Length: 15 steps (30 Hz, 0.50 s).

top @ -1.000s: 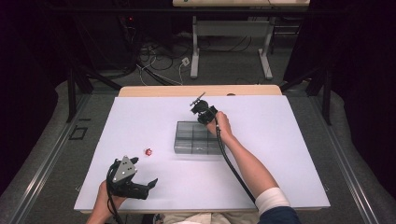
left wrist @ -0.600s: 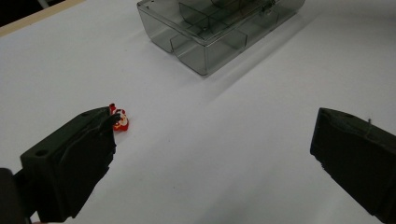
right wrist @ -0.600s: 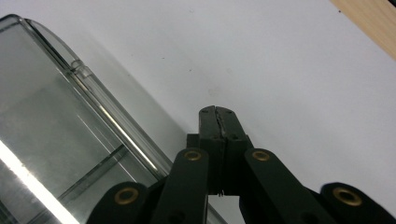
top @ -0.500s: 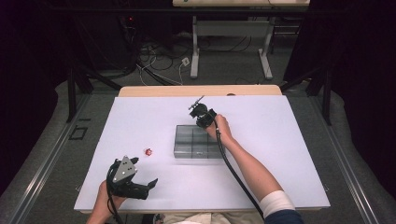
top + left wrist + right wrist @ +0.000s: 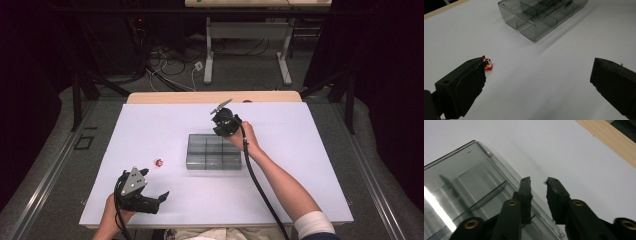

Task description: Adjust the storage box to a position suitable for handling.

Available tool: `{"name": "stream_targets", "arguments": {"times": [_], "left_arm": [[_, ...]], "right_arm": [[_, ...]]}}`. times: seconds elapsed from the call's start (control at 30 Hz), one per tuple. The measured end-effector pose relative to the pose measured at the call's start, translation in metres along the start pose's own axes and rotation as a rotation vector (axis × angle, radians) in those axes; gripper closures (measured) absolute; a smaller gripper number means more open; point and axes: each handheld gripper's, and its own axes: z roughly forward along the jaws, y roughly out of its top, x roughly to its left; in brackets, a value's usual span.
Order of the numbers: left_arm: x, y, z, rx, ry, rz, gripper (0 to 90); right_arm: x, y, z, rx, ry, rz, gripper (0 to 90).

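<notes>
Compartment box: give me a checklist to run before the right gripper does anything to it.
1. Compartment box flat on the white table: ok.
2. Right gripper at the box's far edge: ok.
3. Right jaws parted, nothing between them: ok.
4. Lid shut: cannot tell.
5. Small red object off to the side of the box: ok.
6. Left gripper open, away from the box: ok.

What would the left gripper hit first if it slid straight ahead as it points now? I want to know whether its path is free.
Probably nothing soon. The left gripper faces bare white table; the small red object sits beside its left jaw, and the clear compartment box lies farther ahead, though depth is unclear.
</notes>
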Motion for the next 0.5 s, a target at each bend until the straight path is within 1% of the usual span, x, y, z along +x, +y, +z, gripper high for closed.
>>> {"name": "stream_targets", "arguments": {"times": [0.03,0.07,0.1,0.13,0.17,0.2,0.23,0.27,0.3,0.33,0.37,0.43,0.5], "left_arm": [[0.0,0.0,0.0,0.001,0.0,0.0,0.1],[0.0,0.0,0.0,0.001,0.0,0.0,0.1],[0.0,0.0,0.0,0.001,0.0,0.001,0.1],[0.0,0.0,0.0,0.002,0.002,0.003,0.1],[0.0,0.0,0.0,0.003,0.002,0.003,0.1],[0.0,0.0,0.0,0.005,0.003,0.004,0.1],[0.0,0.0,0.0,0.005,0.003,0.004,0.1],[0.0,0.0,0.0,0.005,0.003,0.005,0.1],[0.0,0.0,0.0,0.005,0.003,0.004,0.1],[0.0,0.0,0.0,0.005,0.003,0.006,0.1],[0.0,0.0,0.0,0.006,0.004,0.006,0.1],[0.0,0.0,0.0,0.006,0.004,0.003,0.1],[0.0,0.0,0.0,0.006,0.004,0.002,0.1]], "right_arm": [[0.0,-0.003,-0.002,-0.023,0.011,0.006,70.1],[0.0,-0.005,-0.006,-0.002,0.015,0.009,66.8],[0.0,-0.008,-0.007,-0.025,0.022,0.013,62.6],[-0.001,-0.01,-0.011,-0.003,0.038,0.015,59.3],[-0.001,-0.014,-0.014,-0.005,0.05,0.015,56.8],[-0.001,-0.017,-0.016,-0.008,0.052,0.016,53.7],[-0.001,-0.02,-0.017,-0.018,0.06,0.024,50.8],[-0.002,-0.023,-0.021,-0.004,0.076,0.026,49.0],[-0.002,-0.026,-0.023,-0.012,0.079,0.026,47.2],[-0.002,-0.029,-0.027,-0.007,0.082,0.032,44.6],[-0.003,-0.032,-0.029,-0.024,0.088,0.041,42.8],[-0.004,-0.038,-0.034,-0.024,0.104,0.046,40.1],[-0.003,-0.044,-0.039,-0.023,0.104,0.056,37.0]]}}
